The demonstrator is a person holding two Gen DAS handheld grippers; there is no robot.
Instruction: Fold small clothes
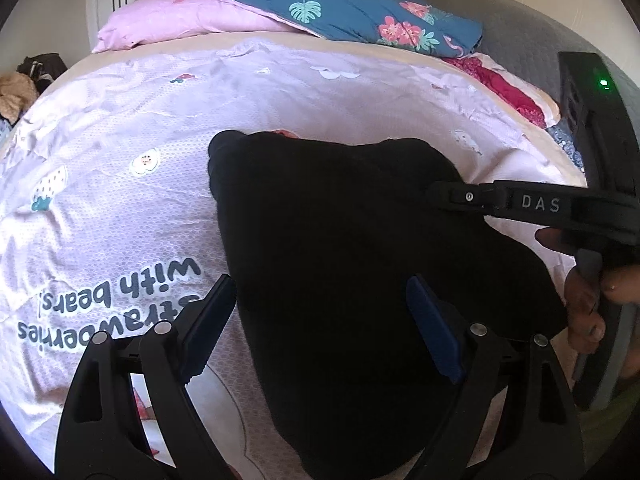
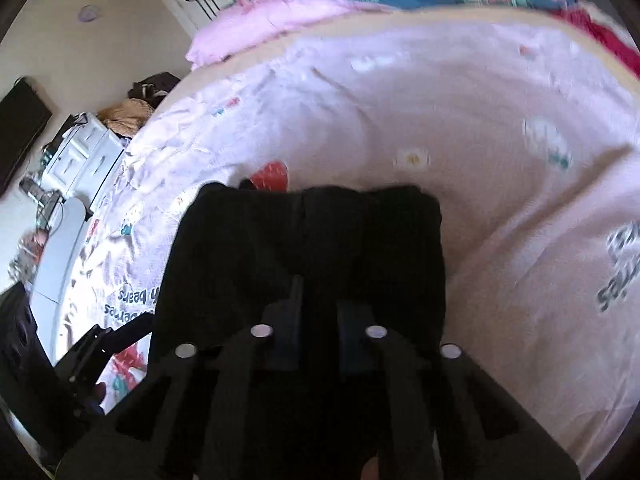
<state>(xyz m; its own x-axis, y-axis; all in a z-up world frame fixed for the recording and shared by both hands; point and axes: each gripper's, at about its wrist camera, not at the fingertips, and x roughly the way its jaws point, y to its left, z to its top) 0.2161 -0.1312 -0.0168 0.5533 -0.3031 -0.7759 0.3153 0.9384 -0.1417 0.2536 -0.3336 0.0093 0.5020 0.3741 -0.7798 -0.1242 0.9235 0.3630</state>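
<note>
A small black garment (image 1: 360, 248) lies on the pink printed bedsheet (image 1: 120, 200). My left gripper (image 1: 320, 300) is open, its blue-padded fingers spread over the garment's near left edge, holding nothing. My right gripper (image 1: 440, 192) comes in from the right and touches the garment's right edge. In the right wrist view the right gripper (image 2: 316, 308) has its fingers close together on the black garment (image 2: 304, 240), which hangs or drapes from them; the cloth hides the fingertips.
A pink and blue floral duvet (image 1: 320, 8) is bunched at the far end of the bed. A red cloth (image 1: 508, 88) lies at the far right. A white drawer unit (image 2: 80, 156) and clutter stand left of the bed.
</note>
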